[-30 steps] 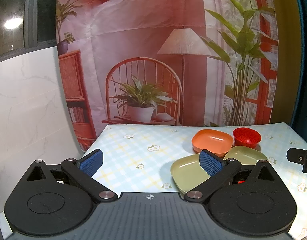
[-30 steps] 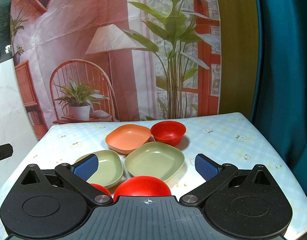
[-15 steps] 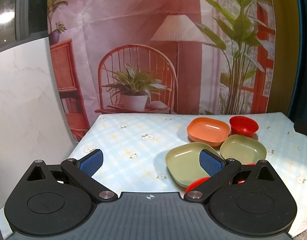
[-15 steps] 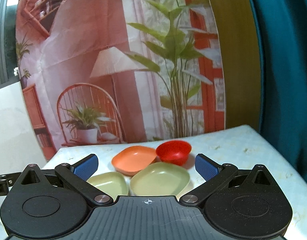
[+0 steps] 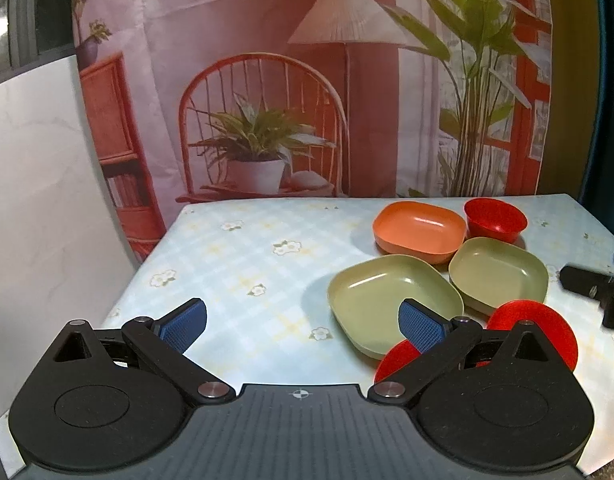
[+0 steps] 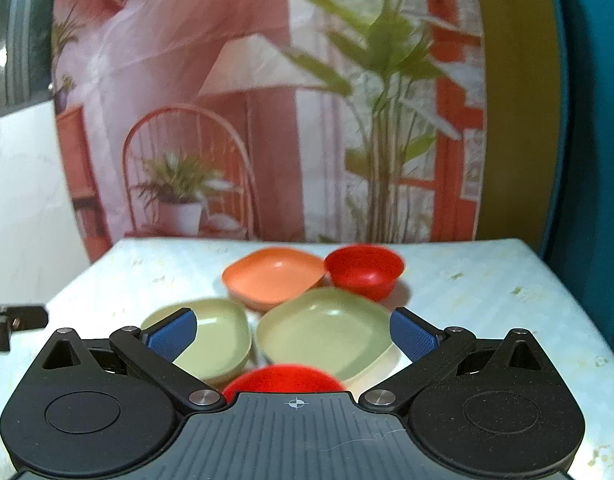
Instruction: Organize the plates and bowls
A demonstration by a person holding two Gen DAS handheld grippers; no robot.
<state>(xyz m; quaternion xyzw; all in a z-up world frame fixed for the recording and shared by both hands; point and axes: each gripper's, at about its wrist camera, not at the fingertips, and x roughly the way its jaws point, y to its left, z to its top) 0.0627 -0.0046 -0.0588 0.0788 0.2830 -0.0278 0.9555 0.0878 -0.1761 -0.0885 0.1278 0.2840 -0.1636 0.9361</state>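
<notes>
1. On the table (image 5: 243, 264), in the left wrist view, the left tool (image 5: 303, 322) hangs with its fingers spread wide, holding nothing. An orange plate (image 5: 419, 230), a red bowl (image 5: 494, 220) and two green plates (image 5: 391, 300) (image 5: 499, 272) cluster at the right; two red domed bowls (image 5: 547, 320) lie nearest, partly hidden.
2. In the blurred right wrist view, the right tool (image 6: 293, 334) is also spread and empty, above the same cluster: the orange plate (image 6: 273, 276) touches the red bowl (image 6: 365, 270), and a red dome (image 6: 283, 378) sits just below its fingers.
</notes>
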